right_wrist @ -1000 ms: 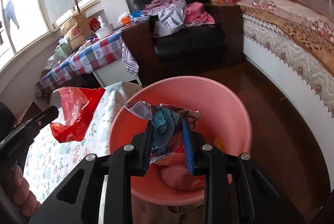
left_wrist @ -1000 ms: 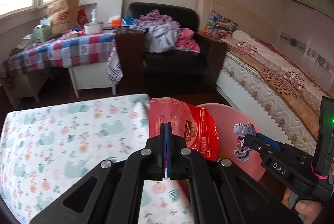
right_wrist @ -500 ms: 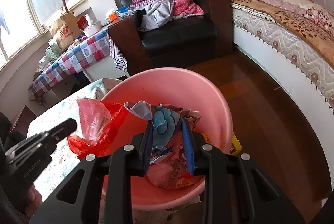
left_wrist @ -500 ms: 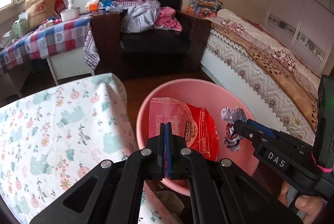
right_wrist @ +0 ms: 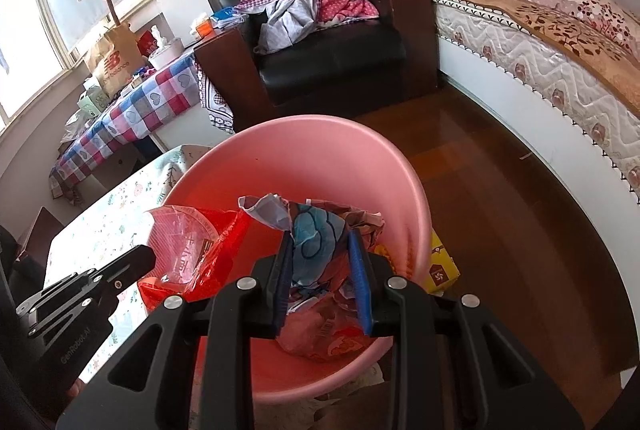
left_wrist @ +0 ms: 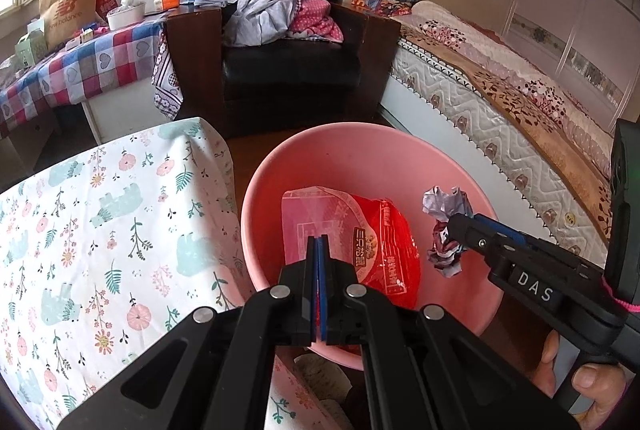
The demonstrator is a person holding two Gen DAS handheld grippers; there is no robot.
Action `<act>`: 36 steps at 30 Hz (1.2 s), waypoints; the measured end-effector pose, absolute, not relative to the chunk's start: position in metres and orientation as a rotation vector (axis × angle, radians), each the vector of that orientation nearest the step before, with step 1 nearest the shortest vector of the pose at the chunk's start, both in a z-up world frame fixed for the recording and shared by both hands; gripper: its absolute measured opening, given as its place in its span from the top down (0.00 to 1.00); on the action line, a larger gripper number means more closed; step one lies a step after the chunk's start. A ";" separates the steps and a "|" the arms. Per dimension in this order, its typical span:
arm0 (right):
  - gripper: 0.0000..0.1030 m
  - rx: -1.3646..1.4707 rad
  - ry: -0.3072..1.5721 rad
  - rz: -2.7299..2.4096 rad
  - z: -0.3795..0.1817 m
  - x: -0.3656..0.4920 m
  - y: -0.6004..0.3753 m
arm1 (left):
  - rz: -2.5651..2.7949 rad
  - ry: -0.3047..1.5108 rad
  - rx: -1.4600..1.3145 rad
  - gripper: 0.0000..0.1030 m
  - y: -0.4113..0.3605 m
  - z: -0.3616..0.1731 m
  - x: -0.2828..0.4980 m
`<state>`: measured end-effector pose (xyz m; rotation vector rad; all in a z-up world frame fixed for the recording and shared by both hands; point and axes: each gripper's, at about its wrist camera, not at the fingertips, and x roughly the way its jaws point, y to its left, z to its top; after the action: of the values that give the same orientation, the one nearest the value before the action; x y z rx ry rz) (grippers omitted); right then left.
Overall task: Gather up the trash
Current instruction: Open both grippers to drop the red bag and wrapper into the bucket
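i have both pieces of trash held over the pink bin, which stands on the floor just beside the counter with the floral cloth. my left claw is pressed together on the near edge of the red snack bag, the blue pads nearly meeting because the film is so thin. the bag hangs inside the rim, limp and glossy. it looks weightless and slippery, so i judge a pinch on a flat seam, as i have it, is the right hold; a grab at the puffed middle would likely slide off.

my right claw is pinching the crumpled paper wad, its jaws set apart by the wad's bulk. the wad is light and springy and will keep its shape, so squeezing across its thickest part holds it well enough. it sits above the bin's mouth, near the bag but, as far as i can tell through the distortion, not touching it.

some wrappers already lie in the bottom. a yellow box rests on the floor behind the bin. letting go should drop both pieces straight in, though the bag may drift.
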<state>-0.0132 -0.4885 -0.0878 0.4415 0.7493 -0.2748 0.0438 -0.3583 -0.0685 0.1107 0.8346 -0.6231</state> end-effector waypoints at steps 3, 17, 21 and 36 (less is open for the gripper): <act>0.73 0.442 0.751 -0.279 -0.088 -0.013 -0.490 | -0.621 0.834 0.113 1.00 -0.359 -0.068 0.044; 0.73 0.441 0.768 -0.296 -0.090 -0.011 -0.492 | -0.620 0.837 0.125 1.00 -0.365 -0.071 0.044; 0.73 0.441 0.769 -0.301 -0.091 -0.012 -0.492 | -0.615 0.840 0.126 1.00 -0.366 -0.073 0.045; 0.72 0.456 0.776 -0.316 -0.095 -0.010 -0.496 | -0.614 0.810 0.130 0.69 -0.366 -0.072 0.045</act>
<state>-0.0095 -0.4959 -0.0947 0.4565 0.7756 -0.3162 0.0448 -0.3658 -0.0721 0.1295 0.8103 -0.6142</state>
